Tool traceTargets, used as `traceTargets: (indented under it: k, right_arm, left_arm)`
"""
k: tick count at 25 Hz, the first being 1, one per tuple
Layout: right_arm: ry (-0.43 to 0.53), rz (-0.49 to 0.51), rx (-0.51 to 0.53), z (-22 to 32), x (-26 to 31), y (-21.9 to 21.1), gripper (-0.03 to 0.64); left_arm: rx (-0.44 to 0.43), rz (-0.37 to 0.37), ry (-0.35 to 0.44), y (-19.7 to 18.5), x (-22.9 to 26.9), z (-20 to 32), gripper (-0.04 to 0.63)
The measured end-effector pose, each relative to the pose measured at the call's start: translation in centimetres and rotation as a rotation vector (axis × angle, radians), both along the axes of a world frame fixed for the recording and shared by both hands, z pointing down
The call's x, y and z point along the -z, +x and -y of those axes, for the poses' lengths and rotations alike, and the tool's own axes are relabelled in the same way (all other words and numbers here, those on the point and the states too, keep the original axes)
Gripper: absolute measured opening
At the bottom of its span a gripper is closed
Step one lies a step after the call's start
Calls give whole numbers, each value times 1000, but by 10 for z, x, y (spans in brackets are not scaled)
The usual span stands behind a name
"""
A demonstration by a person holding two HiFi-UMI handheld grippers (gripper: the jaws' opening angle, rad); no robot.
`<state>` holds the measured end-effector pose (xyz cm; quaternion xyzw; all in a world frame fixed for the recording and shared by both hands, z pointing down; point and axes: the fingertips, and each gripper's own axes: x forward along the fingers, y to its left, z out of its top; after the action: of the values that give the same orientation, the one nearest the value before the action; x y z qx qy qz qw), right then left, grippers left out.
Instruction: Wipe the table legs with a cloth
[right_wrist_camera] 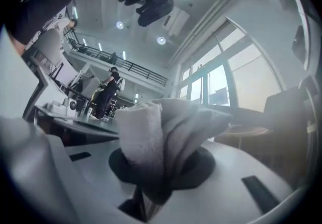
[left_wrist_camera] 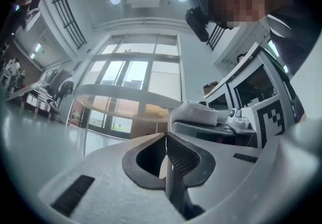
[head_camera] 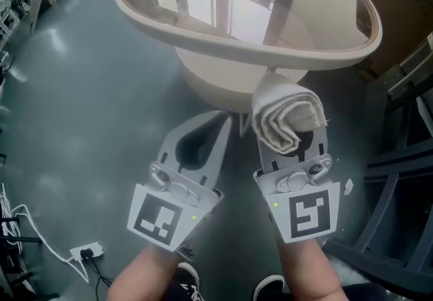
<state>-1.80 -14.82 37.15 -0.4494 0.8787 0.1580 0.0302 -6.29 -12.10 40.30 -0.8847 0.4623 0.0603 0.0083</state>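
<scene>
- As the head view looks down, the folded cloth lies near the pedestal of the round table.
- Left gripper view: the left gripper has its jaws pressed together on nothing.
- Right gripper view: the right gripper pinches that cloth.

The table runs off the head view's top edge, and its top hides most of the base. The cloth covers the right gripper's jaw tips. The bottom edge cuts both forearms and the shoes.
</scene>
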Motion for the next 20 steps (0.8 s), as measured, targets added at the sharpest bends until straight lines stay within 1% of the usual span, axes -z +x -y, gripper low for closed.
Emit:
traceTargets:
  k: [2,4,6,7,11,13,16,20]
  right_arm:
    - [3,-17,-3,2,-17,0,80]
    - [-24,8,5,4,-38,3,80]
    - [-94,38,14,8,-68,7,80]
    - [-133,37,12,10,-85,10,80]
    - [-237,-19,-8,16,-148,12,81]
    - [-303,-19,-14,16,-178,10,81]
    - [-386,14,-27,20,-214,12,84]
    - [-490,34,-33,28,-264,10,91]
  left_arm:
    - [-2,21,-14,3,-7,1,8]
    - [-4,39,-22,4,-16,0,8]
    - [-5,53,-30,5,-26,0,8]
    - [-6,59,-37,6,-32,1,8]
    - [-13,74,-62,10,-51,2,8]
    - [-19,72,-64,14,-55,1,8]
    - [-51,73,-66,28,-63,-2,8]
    - [-125,24,-81,49,-78,1,8]
